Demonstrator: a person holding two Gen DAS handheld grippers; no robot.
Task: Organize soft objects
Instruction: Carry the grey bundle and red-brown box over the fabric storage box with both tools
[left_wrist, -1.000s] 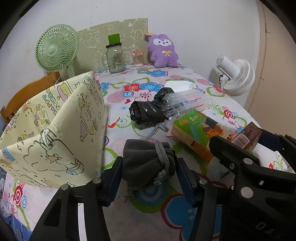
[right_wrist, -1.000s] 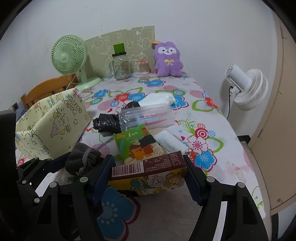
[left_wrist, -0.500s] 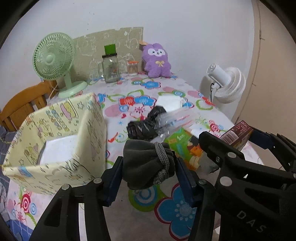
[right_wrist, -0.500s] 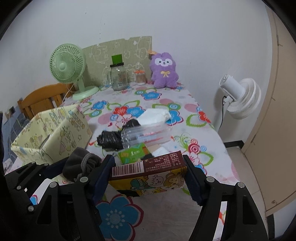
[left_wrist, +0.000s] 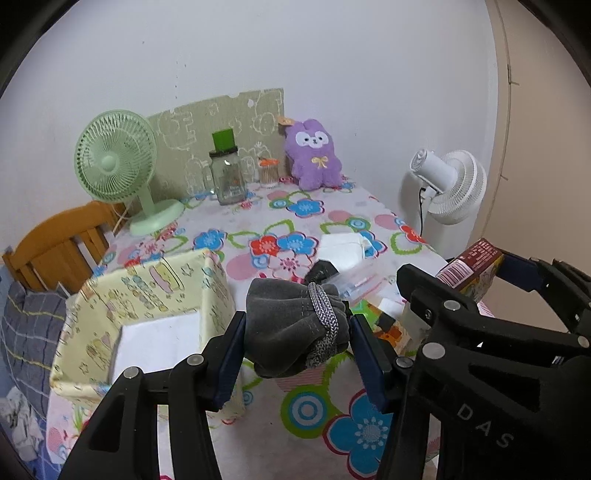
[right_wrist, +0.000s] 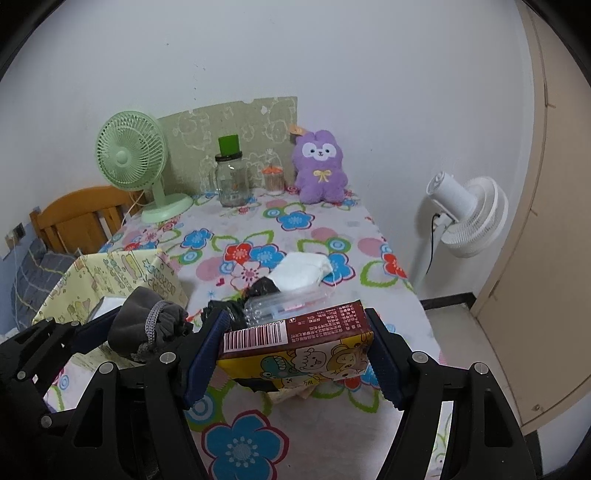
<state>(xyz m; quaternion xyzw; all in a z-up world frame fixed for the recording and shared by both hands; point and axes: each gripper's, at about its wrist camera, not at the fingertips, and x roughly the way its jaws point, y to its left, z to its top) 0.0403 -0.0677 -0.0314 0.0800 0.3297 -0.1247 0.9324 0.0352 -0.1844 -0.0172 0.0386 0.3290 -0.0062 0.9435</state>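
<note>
The left gripper (left_wrist: 295, 339) clamps a grey pouch (left_wrist: 295, 328) above the table (left_wrist: 332, 458), near the yellow box (left_wrist: 147, 295), probably its destination. The right gripper (right_wrist: 295, 354), jaws wide, squeezes a carton (right_wrist: 295, 343), both lifted clear.

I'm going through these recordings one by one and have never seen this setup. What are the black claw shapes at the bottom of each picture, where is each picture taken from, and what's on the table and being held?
There is no robot here. A person holds a two-finger gripper in each hand, and a fisheye camera on each gripper looks forward along its fingers, so the black shapes are the tools themselves.

The left wrist picture shows the left gripper shut on a grey drawstring pouch. The right wrist picture shows the right gripper shut on a small cartoon-printed carton. Each tool also shows at the edge of the other's picture.

Both are held above a table with a flowered tablecloth. On it are an open yellow patterned box, a black bag, a clear plastic packet, a white cloth bundle, a green desk fan, a glass jar and a purple plush toy. A white fan stands beside the table.
</note>
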